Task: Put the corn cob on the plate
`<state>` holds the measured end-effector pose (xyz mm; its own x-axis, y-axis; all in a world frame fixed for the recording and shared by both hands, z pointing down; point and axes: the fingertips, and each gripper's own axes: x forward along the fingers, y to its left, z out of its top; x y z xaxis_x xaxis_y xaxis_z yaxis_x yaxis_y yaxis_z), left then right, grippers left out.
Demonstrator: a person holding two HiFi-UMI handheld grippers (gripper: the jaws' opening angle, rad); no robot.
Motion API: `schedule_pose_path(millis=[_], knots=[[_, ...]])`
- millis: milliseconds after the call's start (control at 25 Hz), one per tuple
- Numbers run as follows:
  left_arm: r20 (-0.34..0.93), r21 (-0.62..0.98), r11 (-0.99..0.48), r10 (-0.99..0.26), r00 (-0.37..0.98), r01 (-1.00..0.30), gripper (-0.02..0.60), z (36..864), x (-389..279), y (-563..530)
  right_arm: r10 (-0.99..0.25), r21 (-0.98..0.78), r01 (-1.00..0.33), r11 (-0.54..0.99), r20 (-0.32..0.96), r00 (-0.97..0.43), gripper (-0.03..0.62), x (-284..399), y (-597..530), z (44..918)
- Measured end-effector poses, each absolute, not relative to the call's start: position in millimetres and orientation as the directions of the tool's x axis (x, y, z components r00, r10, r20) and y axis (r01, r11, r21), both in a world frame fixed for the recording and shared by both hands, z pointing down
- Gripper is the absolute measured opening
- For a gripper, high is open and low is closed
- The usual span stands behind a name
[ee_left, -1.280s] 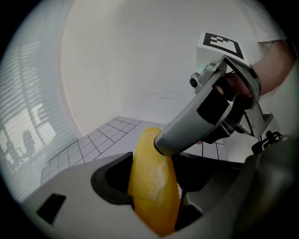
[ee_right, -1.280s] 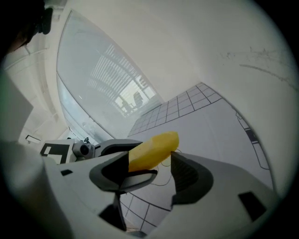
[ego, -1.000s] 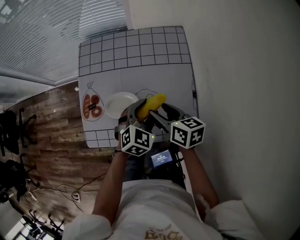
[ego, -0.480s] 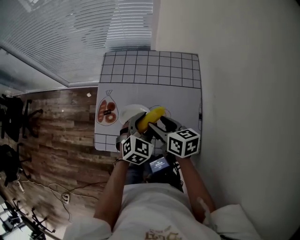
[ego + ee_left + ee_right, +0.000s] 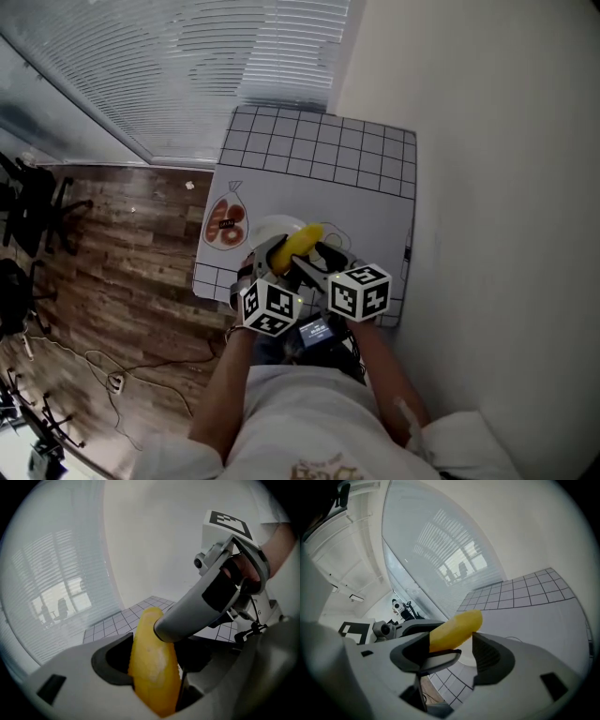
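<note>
Gripping the corn cob (image 5: 299,244) between them, the left gripper (image 5: 276,253) and right gripper (image 5: 311,262) are both clamped on it in the air. Its long axis points far-right, over the near-right rim of the plate (image 5: 264,228). The plate's centre lies slightly to the left.

The corn cob (image 5: 300,244) now hangs over the plate (image 5: 265,228) and hides its right part; a second ago it was just to the right of the plate, which lay almost fully in sight. The left gripper (image 5: 277,255) and the right gripper (image 5: 311,261) have travelled with the cob toward the plate, and the left one's fingers now overlap the plate's near rim. The head view has swung as well. The gridded surface (image 5: 370,211) around the plate now looks turned clockwise in that view, and more wooden floor (image 5: 141,267) shows to the left of the plate.
</note>
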<state>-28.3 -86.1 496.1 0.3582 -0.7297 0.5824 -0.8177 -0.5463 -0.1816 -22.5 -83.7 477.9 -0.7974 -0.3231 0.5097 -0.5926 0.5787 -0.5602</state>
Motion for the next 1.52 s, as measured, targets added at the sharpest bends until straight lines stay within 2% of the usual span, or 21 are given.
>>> schedule_pose_path(millis=[880,1520], knots=[[0.645,-0.072,-0.531,-0.670,0.367,-0.844,0.262,561,-57,-106,-0.211,-0.536,-0.631,0.561,0.644,-0.735,0.273,-53,-97,540],[0.660,-0.084,-0.524,-0.667,0.347,-0.847,0.262,599,-68,-131,-0.155,-0.523,-0.655,0.545,0.705,-0.692,0.272,-64,-121,580]])
